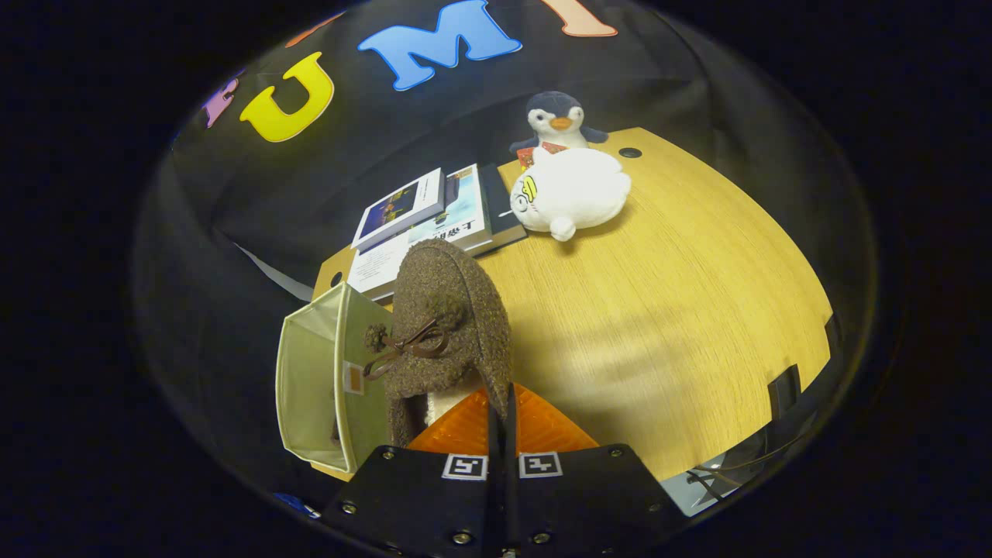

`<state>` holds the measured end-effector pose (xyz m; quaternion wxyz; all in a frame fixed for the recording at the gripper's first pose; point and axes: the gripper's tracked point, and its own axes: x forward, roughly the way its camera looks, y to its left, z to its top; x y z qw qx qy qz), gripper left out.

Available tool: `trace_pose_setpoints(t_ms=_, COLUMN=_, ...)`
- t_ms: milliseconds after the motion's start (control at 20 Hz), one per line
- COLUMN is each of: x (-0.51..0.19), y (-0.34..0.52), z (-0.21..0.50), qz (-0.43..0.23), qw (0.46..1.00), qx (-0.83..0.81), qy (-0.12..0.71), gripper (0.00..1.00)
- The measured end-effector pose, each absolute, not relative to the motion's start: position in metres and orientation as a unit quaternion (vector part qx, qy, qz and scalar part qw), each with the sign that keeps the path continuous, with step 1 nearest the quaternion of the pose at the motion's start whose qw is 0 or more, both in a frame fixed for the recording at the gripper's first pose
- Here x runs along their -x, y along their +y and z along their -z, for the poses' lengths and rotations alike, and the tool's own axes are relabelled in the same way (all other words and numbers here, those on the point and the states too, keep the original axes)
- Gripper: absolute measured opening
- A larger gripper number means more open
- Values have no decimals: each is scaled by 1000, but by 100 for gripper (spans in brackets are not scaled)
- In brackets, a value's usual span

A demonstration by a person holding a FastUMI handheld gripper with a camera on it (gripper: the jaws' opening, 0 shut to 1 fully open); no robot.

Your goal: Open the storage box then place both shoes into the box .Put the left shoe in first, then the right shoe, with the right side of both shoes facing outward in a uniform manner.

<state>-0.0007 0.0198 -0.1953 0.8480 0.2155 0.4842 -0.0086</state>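
A brown fuzzy shoe (446,325) with a small bow and pompoms hangs in the air, toe pointing away from me. My gripper (502,415) is shut on the shoe's rim near the heel, with the orange fingers (542,426) pressed together on it. Just left of the shoe stands the pale green storage box (310,380), open, its inside showing. The shoe overlaps the box's near wall, above the wooden table (682,325). I cannot see a second shoe inside the box from here.
A stack of books (434,221) lies beyond the shoe at the table's far edge. A white plush toy (573,194) and a penguin plush (556,118) sit behind them to the right. A round cable hole (630,153) is near the penguin.
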Motion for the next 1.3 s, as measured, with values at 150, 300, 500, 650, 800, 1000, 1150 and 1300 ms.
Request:
trace_pose_setpoints(t_ms=150, x=-8, y=46, z=183, qz=-9, qw=851, qx=-219, qy=477, gripper=1)
trace_pose_setpoints(t_ms=300, x=-15, y=72, z=171, qz=-20, qw=854, qx=-222, qy=469, gripper=1)
trace_pose_setpoints(t_ms=500, x=-23, y=107, z=161, qz=-37, qw=857, qx=-223, qy=463, gripper=1)
trace_pose_setpoints(t_ms=650, x=-29, y=138, z=157, qz=-52, qw=858, qx=-223, qy=460, gripper=1)
trace_pose_setpoints(t_ms=800, x=-33, y=166, z=161, qz=-61, qw=856, qx=-218, qy=464, gripper=1)
trace_pose_setpoints(t_ms=1000, x=-40, y=185, z=164, qz=-54, qw=858, qx=-221, qy=460, gripper=1)
trace_pose_setpoints(t_ms=1150, x=-41, y=193, z=161, qz=-46, qw=862, qx=-223, qy=452, gripper=1)
trace_pose_setpoints(t_ms=1300, x=-39, y=201, z=166, qz=-43, qw=863, qx=-220, qy=453, gripper=1)
